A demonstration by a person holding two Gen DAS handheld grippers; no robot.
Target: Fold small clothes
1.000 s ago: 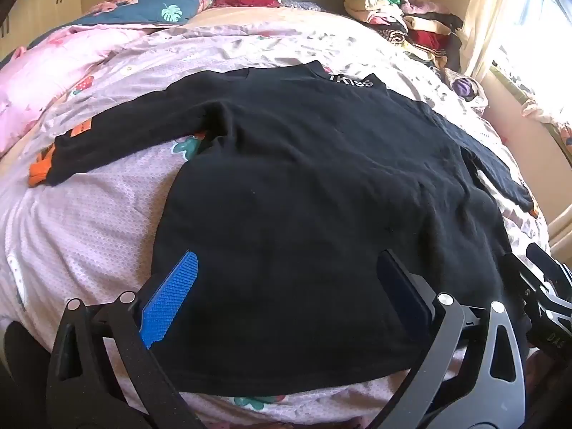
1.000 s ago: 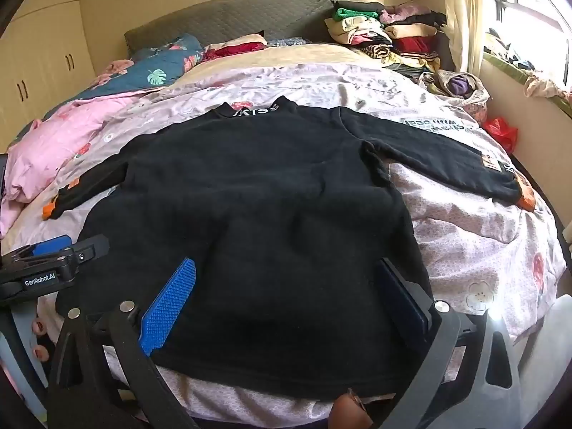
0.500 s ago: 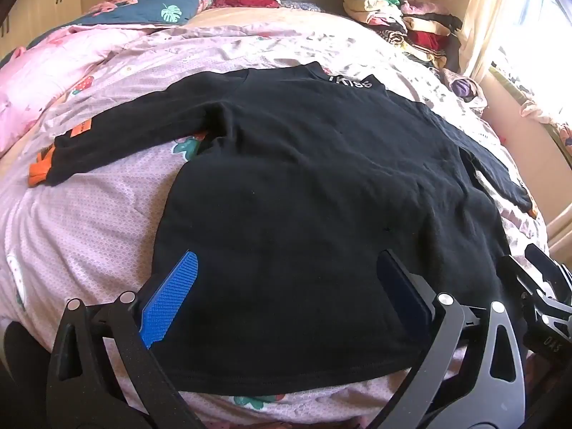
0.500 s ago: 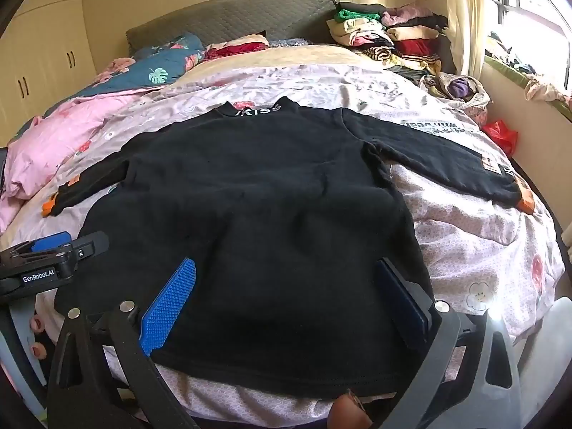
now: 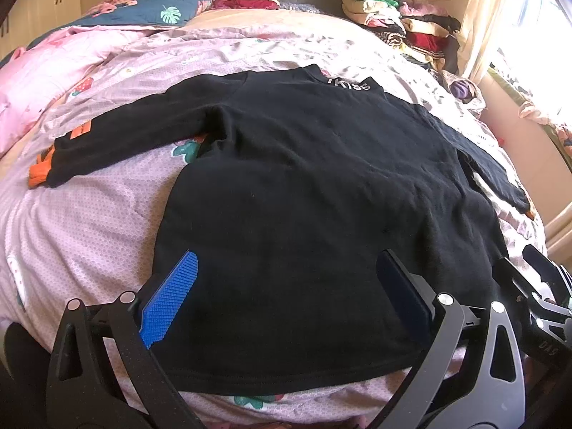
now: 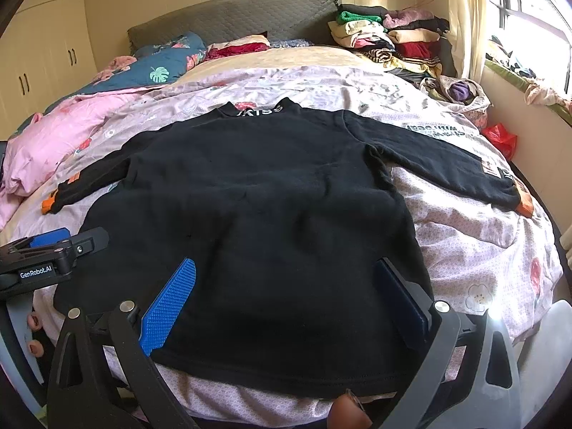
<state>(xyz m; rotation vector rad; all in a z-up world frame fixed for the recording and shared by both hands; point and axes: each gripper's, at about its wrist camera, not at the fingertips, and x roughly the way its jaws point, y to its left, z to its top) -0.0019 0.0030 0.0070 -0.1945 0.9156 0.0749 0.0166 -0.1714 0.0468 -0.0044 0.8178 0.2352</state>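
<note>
A small black long-sleeved sweatshirt (image 5: pixel 304 196) lies flat and spread out on the pink bedspread, collar with white lettering at the far end, both sleeves stretched sideways with orange cuffs. It also shows in the right wrist view (image 6: pixel 257 214). My left gripper (image 5: pixel 286 296) is open and empty, hovering over the hem near its left side. My right gripper (image 6: pixel 286 296) is open and empty over the hem near its right side. The left gripper shows at the left edge of the right wrist view (image 6: pixel 53 254); the right gripper shows at the right edge of the left wrist view (image 5: pixel 536 307).
The bed (image 6: pixel 482 250) carries a pink quilt (image 6: pixel 53 136) at the left, a blue leaf-print quilt (image 6: pixel 161 64) and a stack of folded clothes (image 6: pixel 386 35) by the grey headboard. A window and curtain are on the right, wardrobes at the far left.
Both grippers have stayed open and nearly still over the hem; the views have shifted only slightly. The sweatshirt has not moved.
</note>
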